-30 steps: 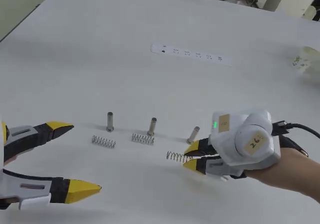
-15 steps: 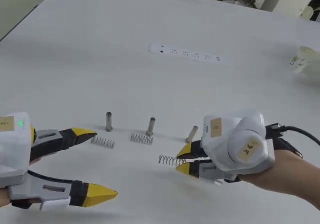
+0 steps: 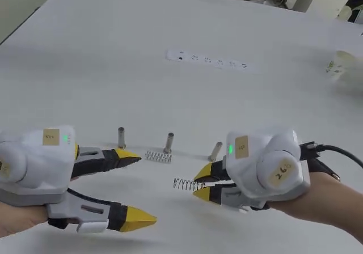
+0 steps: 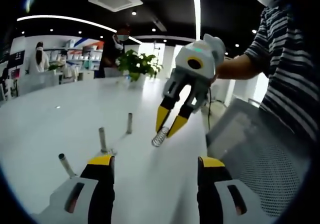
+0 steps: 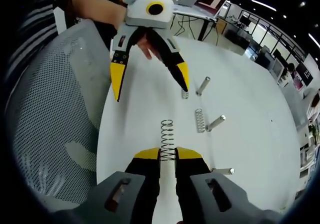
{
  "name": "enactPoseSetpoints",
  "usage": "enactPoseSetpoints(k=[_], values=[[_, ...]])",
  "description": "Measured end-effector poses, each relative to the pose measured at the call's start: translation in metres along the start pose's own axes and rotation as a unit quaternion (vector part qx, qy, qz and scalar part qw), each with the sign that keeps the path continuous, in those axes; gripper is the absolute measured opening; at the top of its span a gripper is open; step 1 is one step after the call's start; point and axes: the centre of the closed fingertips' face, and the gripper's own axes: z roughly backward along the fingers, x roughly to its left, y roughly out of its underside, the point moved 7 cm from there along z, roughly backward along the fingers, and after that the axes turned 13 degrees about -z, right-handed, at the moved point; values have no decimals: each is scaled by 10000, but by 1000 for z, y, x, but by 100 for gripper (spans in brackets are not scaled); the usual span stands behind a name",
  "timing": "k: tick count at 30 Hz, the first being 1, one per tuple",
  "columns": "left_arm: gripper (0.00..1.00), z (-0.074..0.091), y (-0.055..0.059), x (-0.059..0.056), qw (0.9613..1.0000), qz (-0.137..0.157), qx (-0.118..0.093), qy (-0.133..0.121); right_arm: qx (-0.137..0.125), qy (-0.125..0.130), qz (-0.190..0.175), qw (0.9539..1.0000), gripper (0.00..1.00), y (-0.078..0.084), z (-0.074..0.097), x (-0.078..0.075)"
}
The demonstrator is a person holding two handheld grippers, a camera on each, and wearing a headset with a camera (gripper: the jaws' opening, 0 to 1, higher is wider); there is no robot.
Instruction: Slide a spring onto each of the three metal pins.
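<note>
One spring [image 3: 182, 183] is up off the table [image 3: 85, 67], on the near side of the middle pin [image 3: 169, 142] and slightly right of it. Its axis is roughly level, free end pointing left. Right gripper [image 3: 199, 183] has its jaws pressed together on the spring's right-hand end; its own view shows most of the coil sticking out past the tips.

Second spring [image 3: 158, 157] lies flat just in front of the middle pin. Third spring [image 5: 185, 93] peeks out by the left pin [image 3: 121, 136], partly hidden behind a left-gripper jaw. Left pin and right pin [image 3: 216, 150] flank the middle one; all three bare and standing.

Left gripper [image 3: 142, 189] hangs near-left of the middle pin, jaws spread wide, holding nothing. Power strip [image 3: 207, 60] sits well behind the middle pin.

Handling guess: thin wire, near weightless, soft along its axis. Squeeze hard and it kinks or pings out. End grip looks right, since it leaves the open end free to go over a pin top. Pins look free-standing, so a side load could tip one.
</note>
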Motion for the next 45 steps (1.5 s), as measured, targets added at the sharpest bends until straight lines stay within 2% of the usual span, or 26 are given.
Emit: enactPoseSetpoints(k=[11, 24, 34, 38, 45], values=[[48, -19, -7, 0, 9994, -56, -112, 321, -99, 1, 30, 9999, 8, -5, 5, 2], [27, -32, -15, 4, 9984, -168, -234, 496, -232, -42, 72, 9997, 8, -12, 10, 3], [14, -36, -20, 5, 9977, -239, -330, 550, -286, -43, 79, 9996, 8, -13, 13, 2], [14, -37, -20, 6, 9977, -238, -345, 525, -324, -58, 75, 9994, 8, -14, 15, 2], [5, -37, -23, 6, 9974, -291, -384, 530, -379, -62, 58, 9992, 8, -16, 17, 2]])
